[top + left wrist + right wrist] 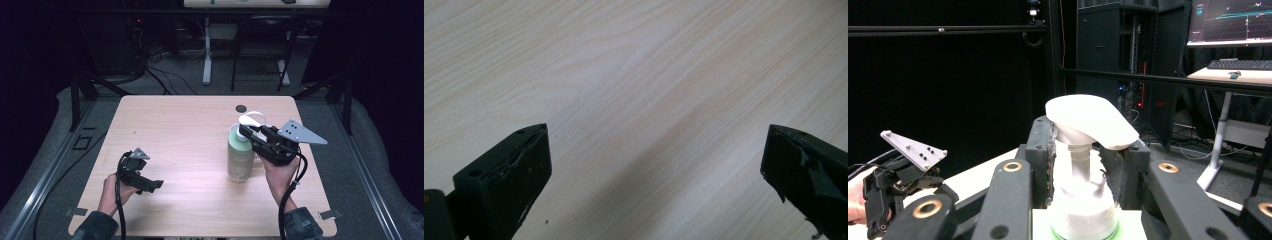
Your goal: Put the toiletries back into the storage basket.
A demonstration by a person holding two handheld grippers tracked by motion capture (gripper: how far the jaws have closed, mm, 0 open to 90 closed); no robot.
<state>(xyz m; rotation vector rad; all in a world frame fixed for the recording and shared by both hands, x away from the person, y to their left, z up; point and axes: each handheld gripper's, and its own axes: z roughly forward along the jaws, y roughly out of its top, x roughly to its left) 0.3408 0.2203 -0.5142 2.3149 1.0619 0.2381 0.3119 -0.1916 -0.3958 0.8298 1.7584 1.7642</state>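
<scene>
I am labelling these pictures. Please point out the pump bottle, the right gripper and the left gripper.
pump bottle (pixel 240 160), high view, on its pale green body.
right gripper (pixel 1083 172), right gripper view, between its fingertips.
left gripper (pixel 656 160), left gripper view, between its fingertips.

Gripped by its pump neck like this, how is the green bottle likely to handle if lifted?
The green bottle is tall on a narrow base, so probably tippy. The right gripper clamps its thin white neck, well above the body, so it may swing. The smooth plastic likely slips.

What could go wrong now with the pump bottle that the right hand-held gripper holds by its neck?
The right hand-held gripper clamps only the thin neck under the white pump head, so the green bottle might swing or slip. A squeeze on the pump could also release liquid onto the table.
</scene>
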